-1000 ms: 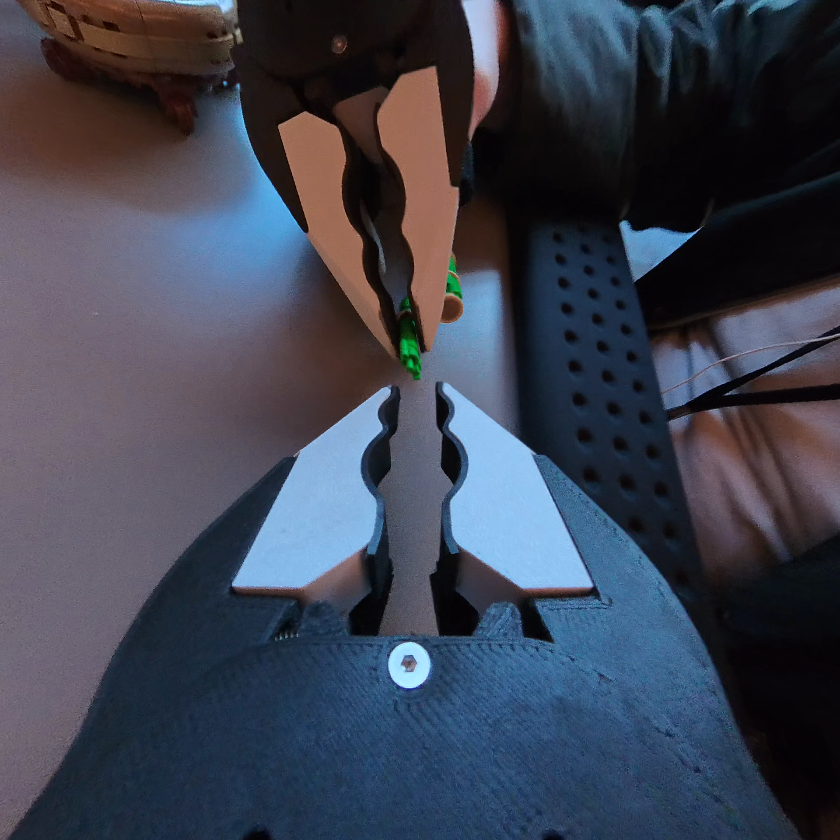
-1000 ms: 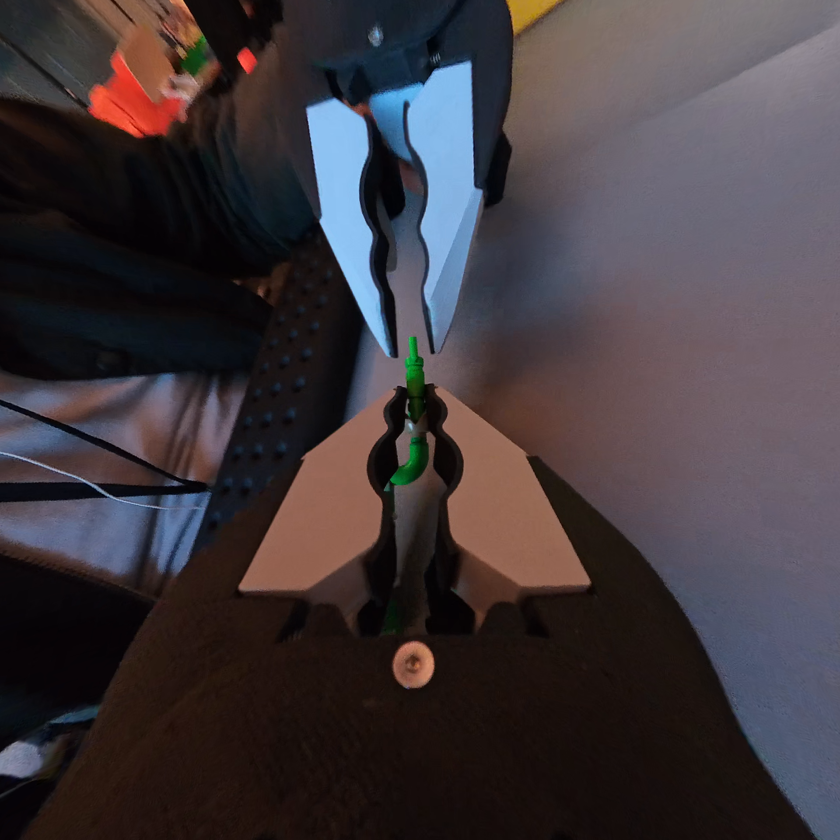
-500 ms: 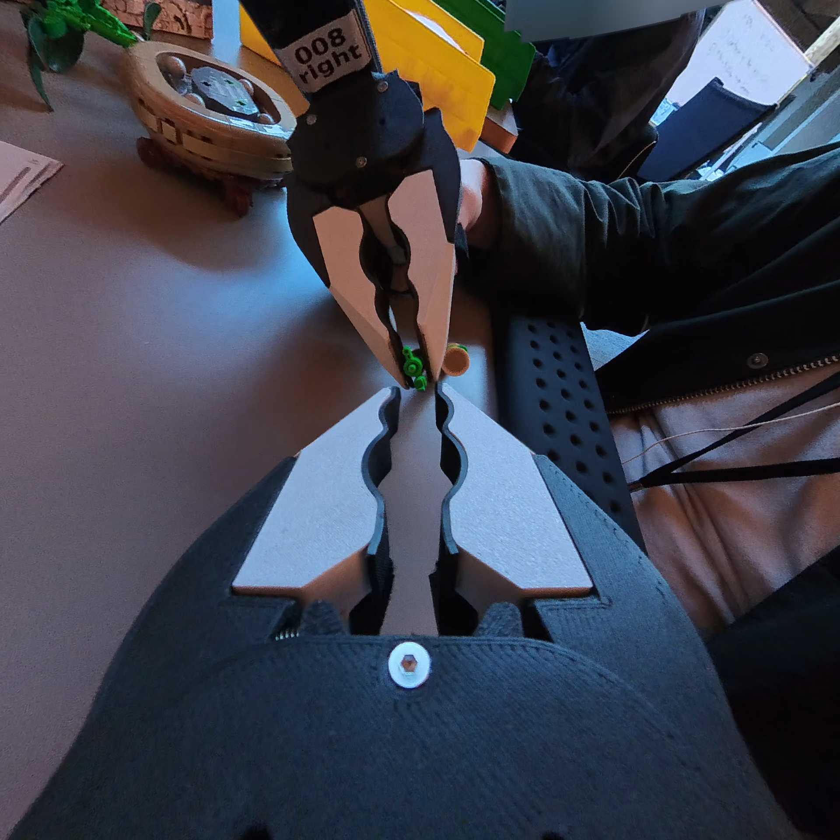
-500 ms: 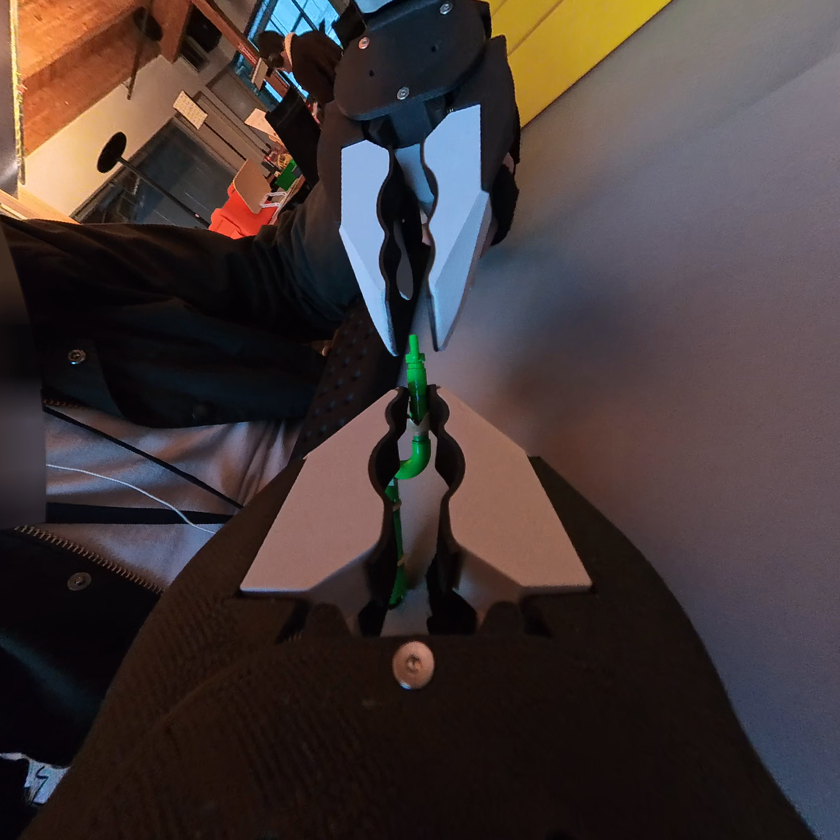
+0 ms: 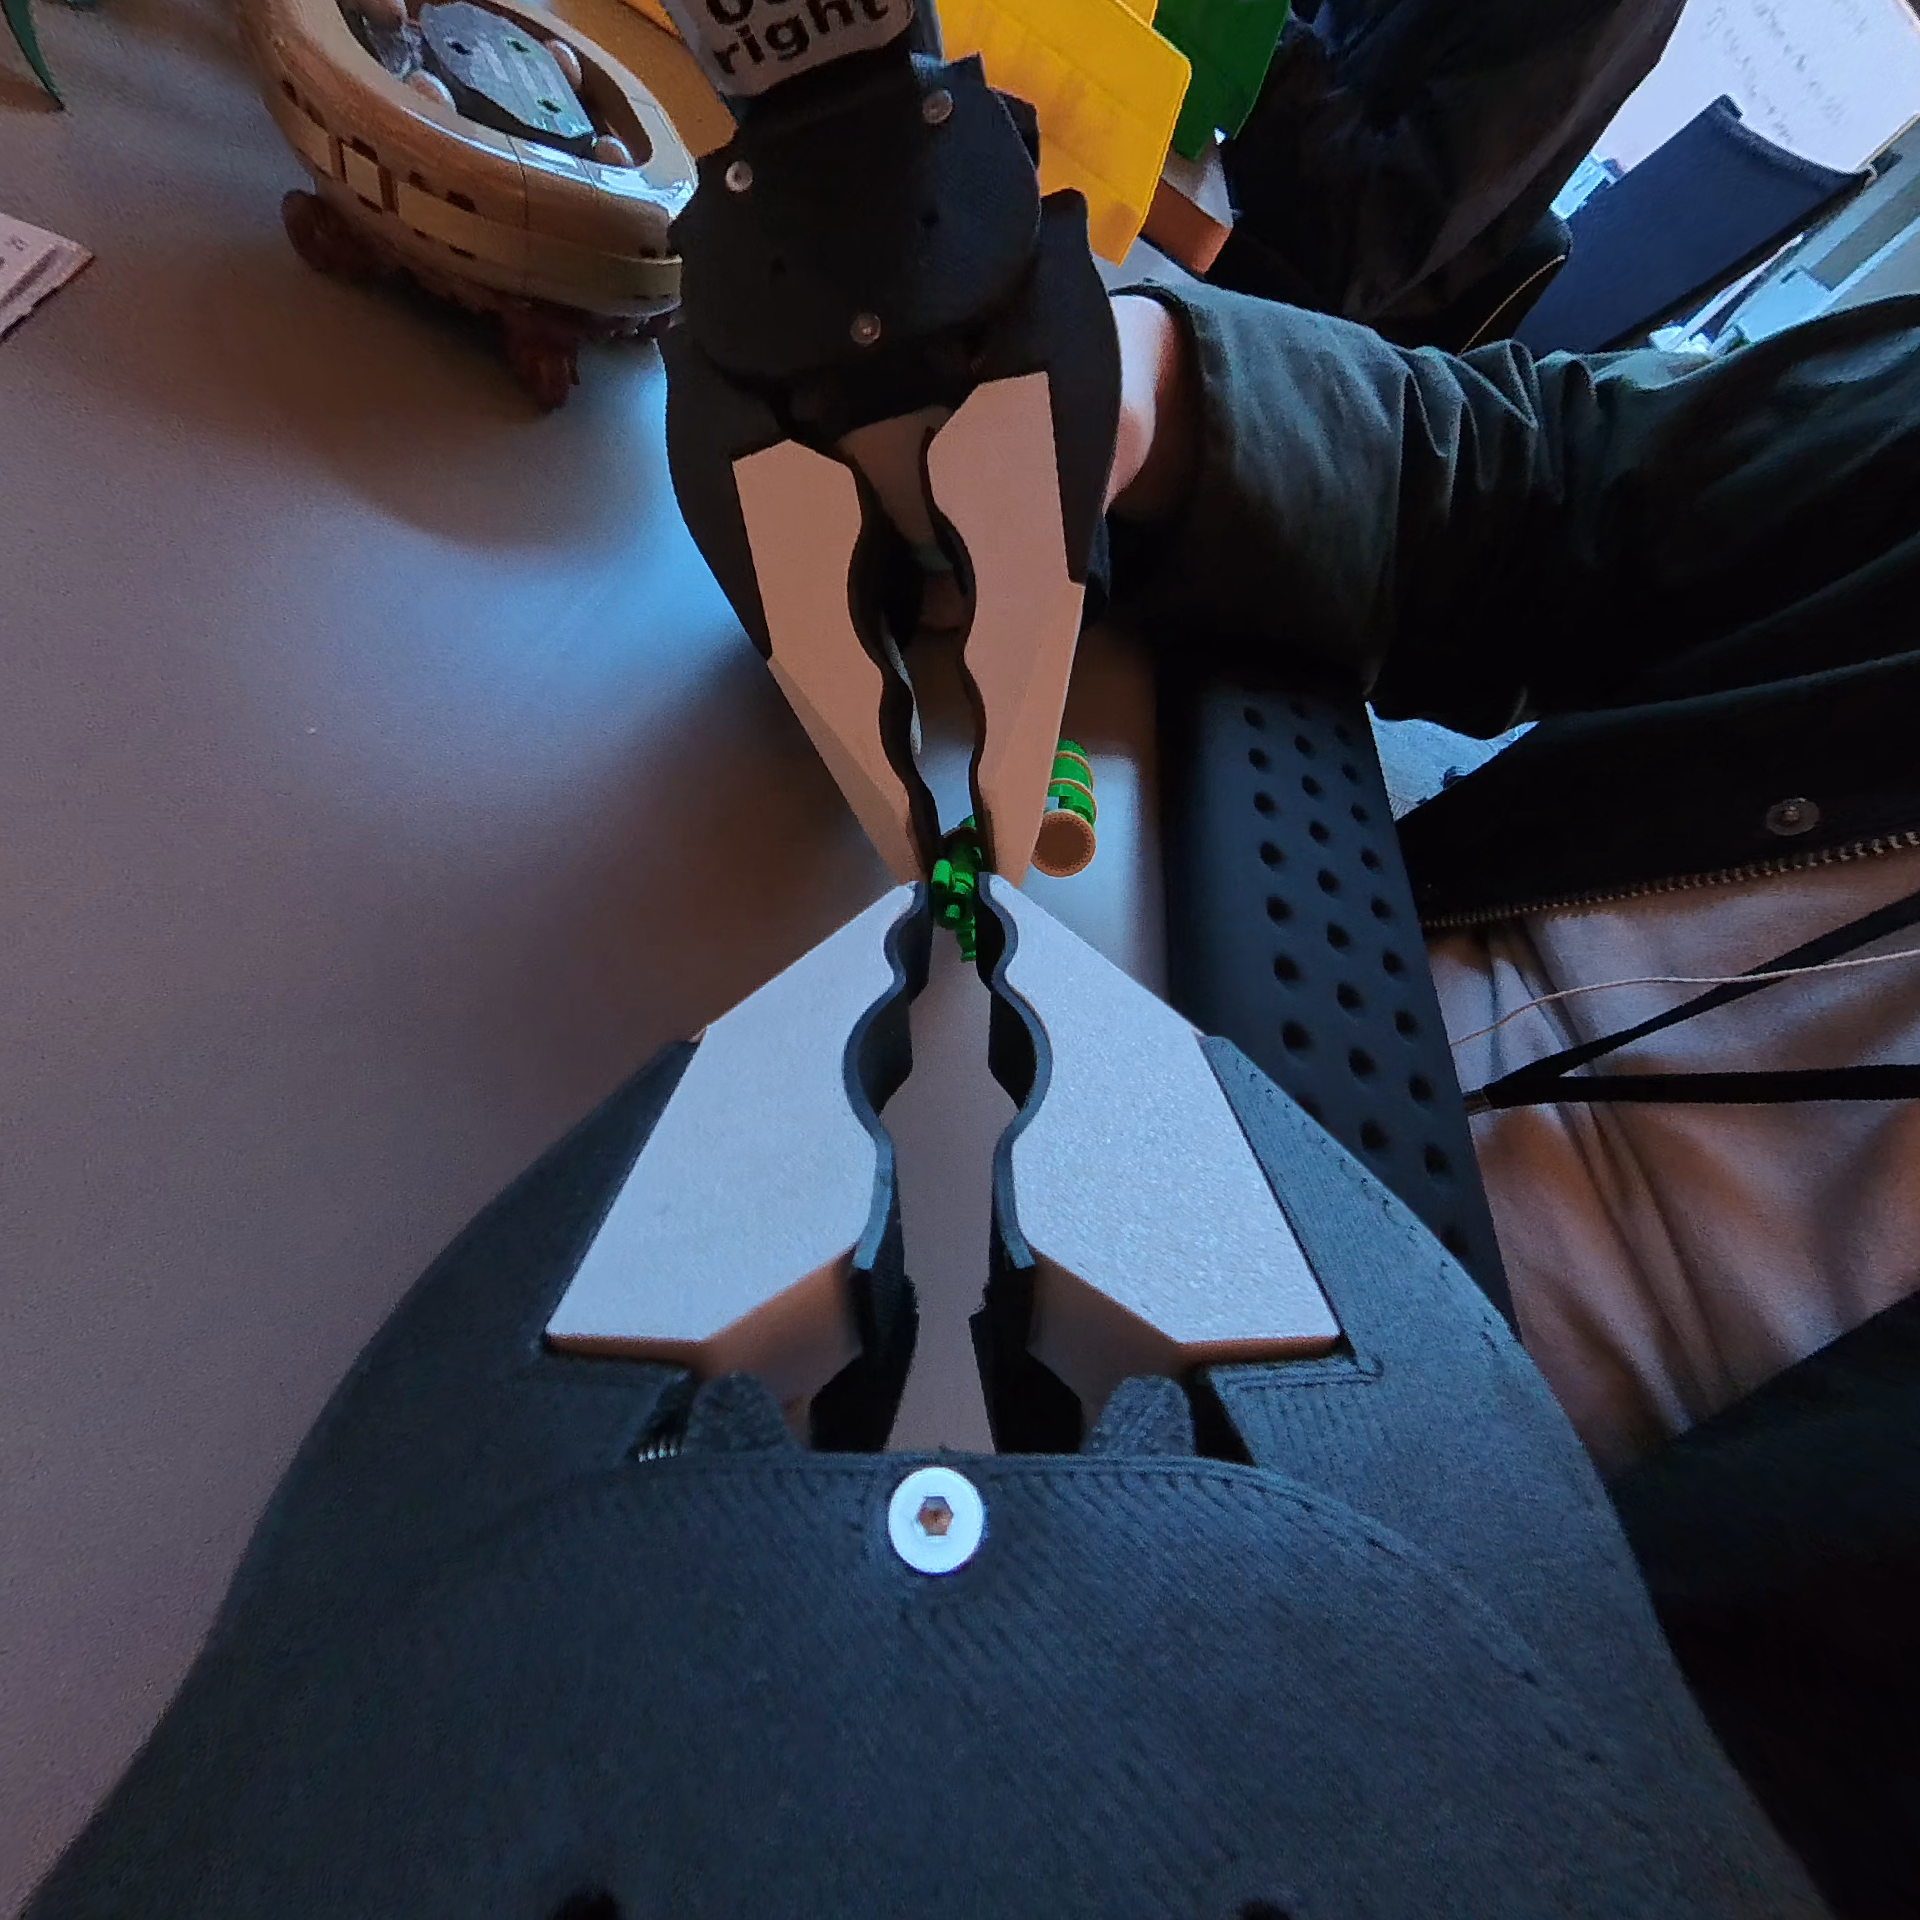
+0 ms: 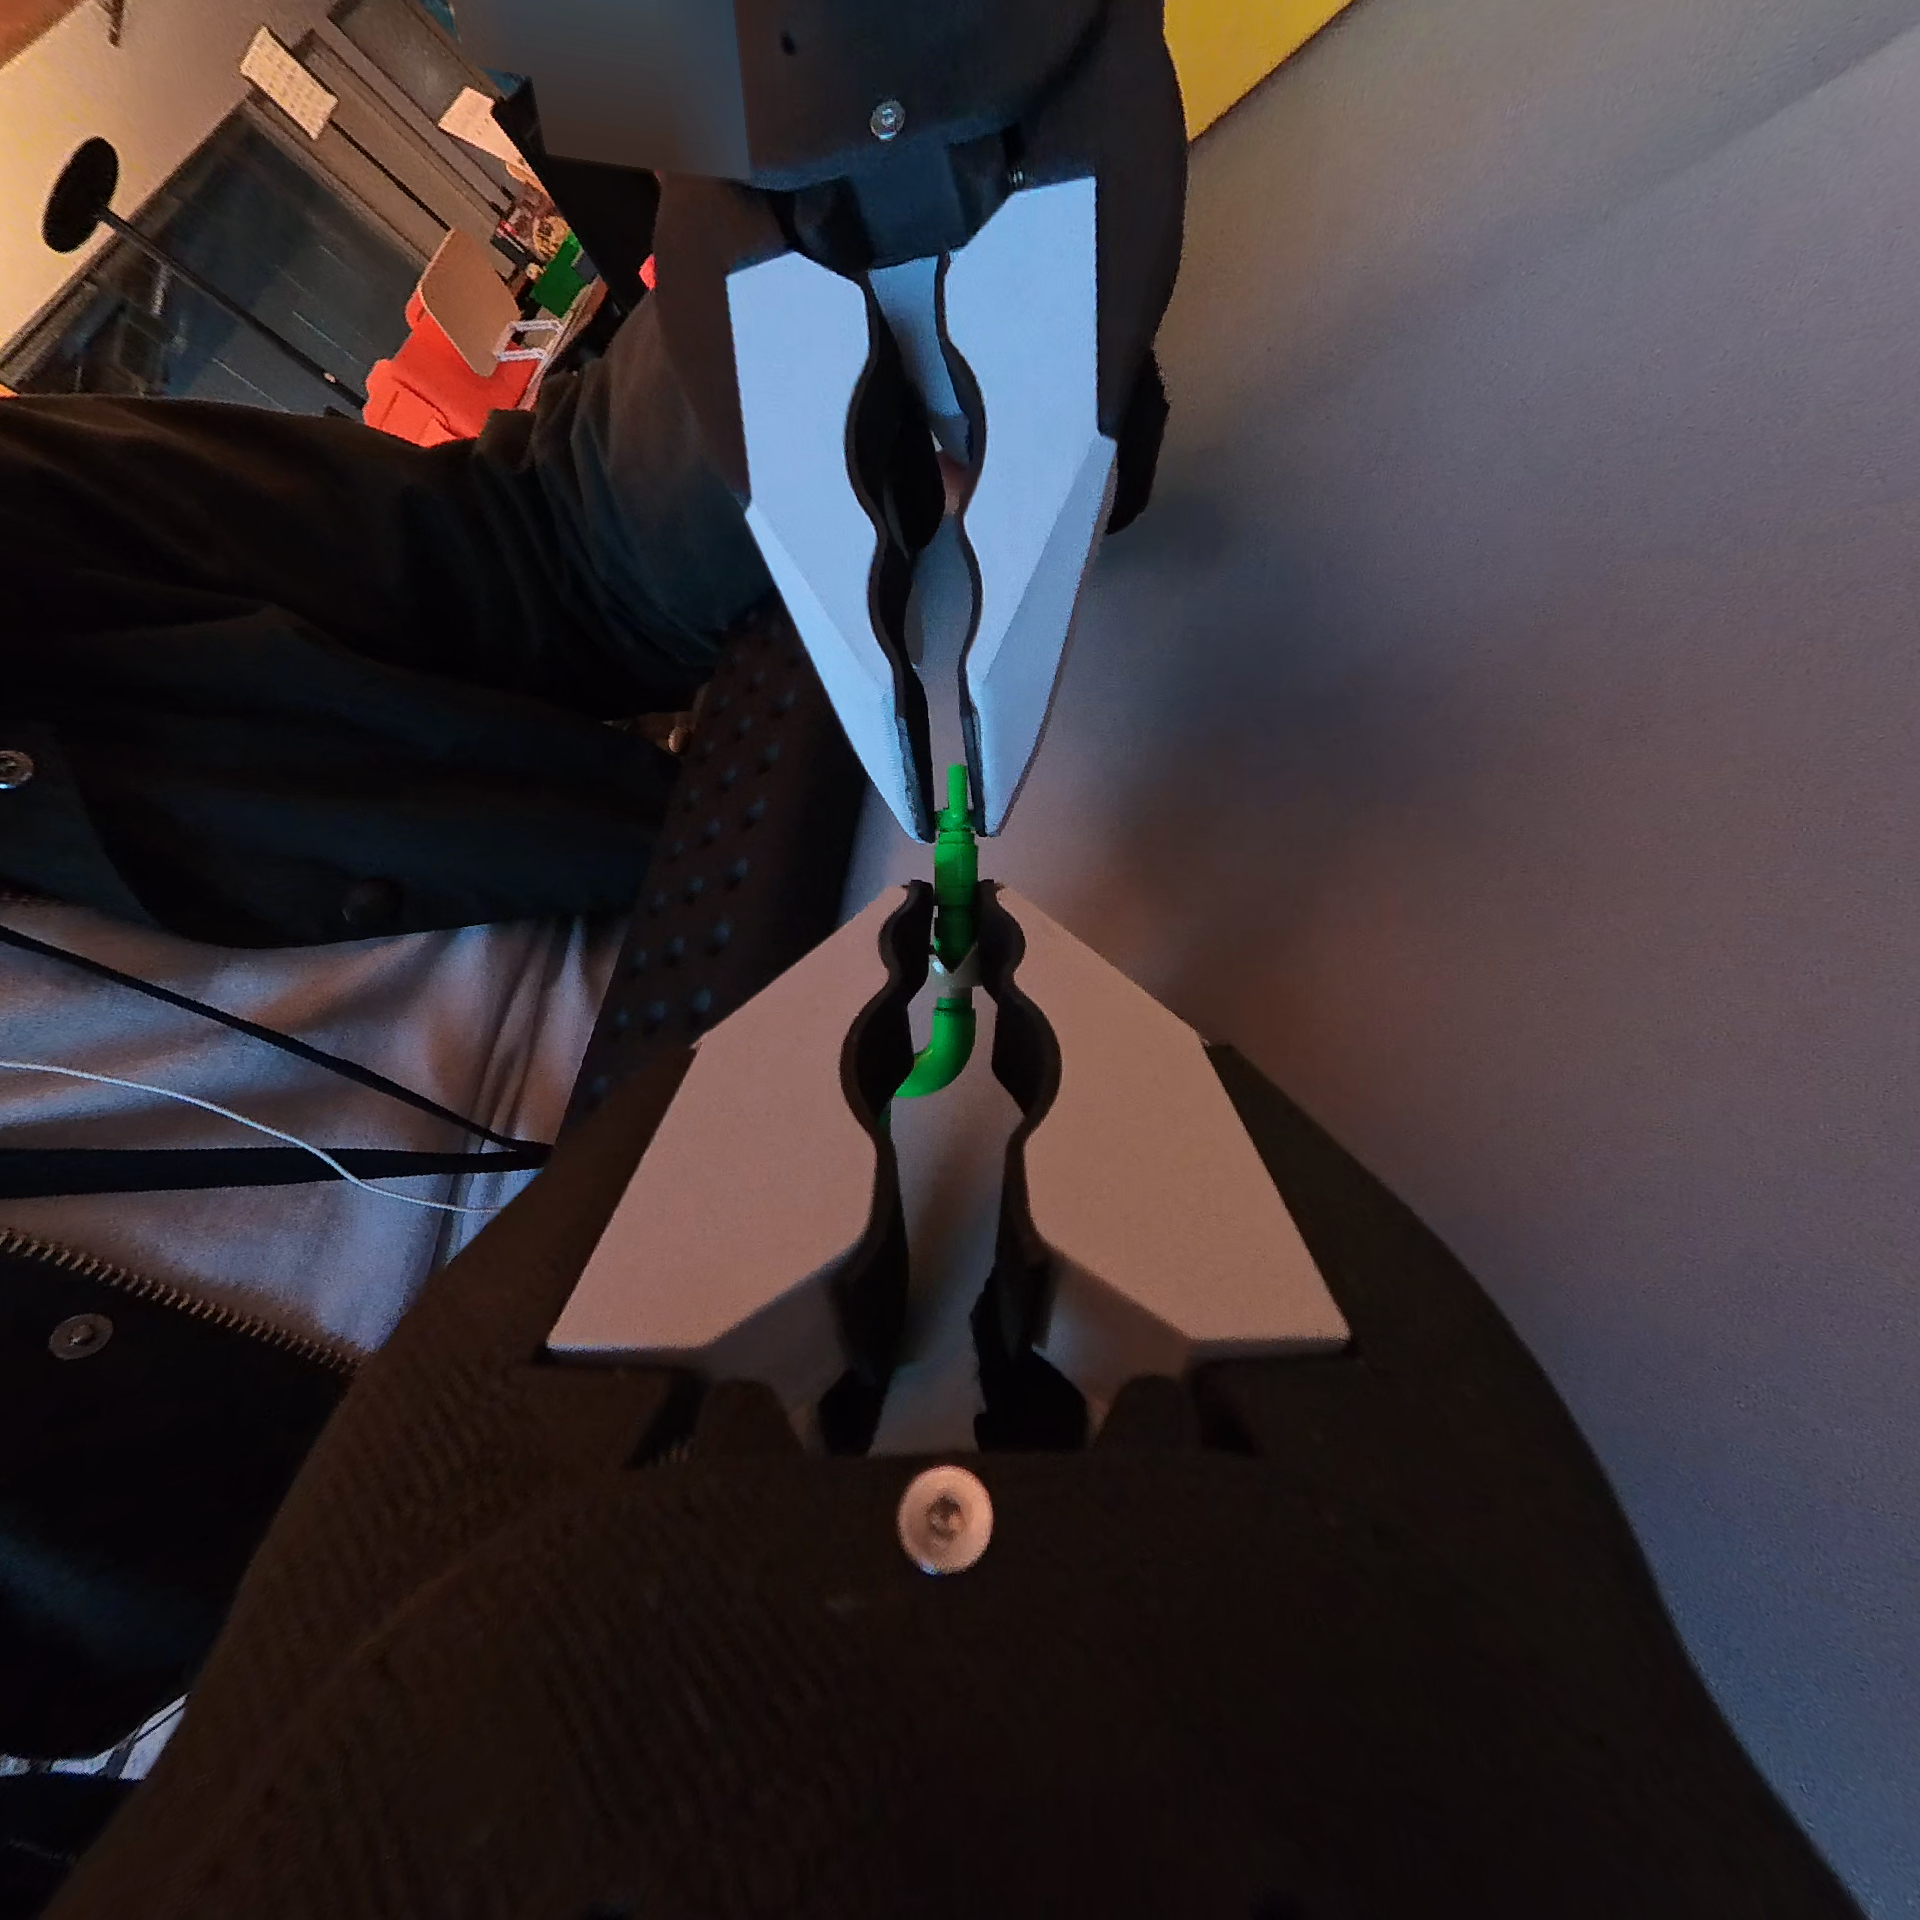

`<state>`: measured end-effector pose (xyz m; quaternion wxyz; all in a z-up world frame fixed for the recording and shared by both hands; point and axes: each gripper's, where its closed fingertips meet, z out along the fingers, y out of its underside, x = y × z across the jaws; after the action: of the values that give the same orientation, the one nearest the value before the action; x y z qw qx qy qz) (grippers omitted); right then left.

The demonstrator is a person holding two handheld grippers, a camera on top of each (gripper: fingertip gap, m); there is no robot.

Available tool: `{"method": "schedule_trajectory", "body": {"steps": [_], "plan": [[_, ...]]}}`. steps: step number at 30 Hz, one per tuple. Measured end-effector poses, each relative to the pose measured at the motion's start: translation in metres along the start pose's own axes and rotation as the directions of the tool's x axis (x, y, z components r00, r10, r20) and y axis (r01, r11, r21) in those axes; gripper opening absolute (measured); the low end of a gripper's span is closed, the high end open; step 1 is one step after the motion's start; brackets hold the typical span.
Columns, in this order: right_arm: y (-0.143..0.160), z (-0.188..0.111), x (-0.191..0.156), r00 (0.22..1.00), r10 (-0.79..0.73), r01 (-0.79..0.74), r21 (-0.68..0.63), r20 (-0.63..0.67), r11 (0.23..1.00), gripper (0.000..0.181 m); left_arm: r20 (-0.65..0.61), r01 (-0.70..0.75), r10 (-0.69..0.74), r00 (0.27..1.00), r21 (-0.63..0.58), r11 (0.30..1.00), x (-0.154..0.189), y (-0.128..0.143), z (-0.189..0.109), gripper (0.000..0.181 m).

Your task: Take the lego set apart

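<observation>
The green lego stem (image 6: 954,914) hangs in the air above the grey table (image 5: 312,779), held between two grippers that meet tip to tip. Its long axis runs straight along the line from one gripper to the other. The right gripper (image 6: 951,888) has its jaws nearly closed on the stem's middle, with the curved lower part trailing back between its fingers. From the stem, the left gripper (image 6: 951,826) comes in head-on from the far end; its jaws are drawn narrow around the stem's thin tip, but whether they actually pinch it I cannot tell for sure. In the left wrist view the stem (image 5: 954,899) sits right at the left gripper's (image 5: 948,891) fingertips. Both grippers are equally near, so the coming move likely turns on pulling apart along that shared axis. Just beside the stem lies a tan and green cylinder piece (image 5: 1068,821); well beyond it stands a round tan lego bowl (image 5: 468,177).
</observation>
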<state>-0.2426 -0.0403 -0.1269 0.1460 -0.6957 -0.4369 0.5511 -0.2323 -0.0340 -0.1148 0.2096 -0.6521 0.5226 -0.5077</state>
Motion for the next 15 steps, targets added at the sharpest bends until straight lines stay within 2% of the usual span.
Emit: {"method": "schedule_trajectory", "body": {"steps": [5,15], "plan": [[0.002,0.002,0.000,1.000,0.009,-0.009,-0.021,0.004,1.000,0.007,0.019,-0.068,0.069,0.997,-0.045,0.997,0.001,0.005,0.000,0.006],[0.012,0.010,-0.002,1.000,0.016,-0.016,-0.077,-0.004,0.997,0.008,-0.041,-0.044,0.041,0.998,-0.100,0.994,0.006,0.019,0.001,0.006]]}}
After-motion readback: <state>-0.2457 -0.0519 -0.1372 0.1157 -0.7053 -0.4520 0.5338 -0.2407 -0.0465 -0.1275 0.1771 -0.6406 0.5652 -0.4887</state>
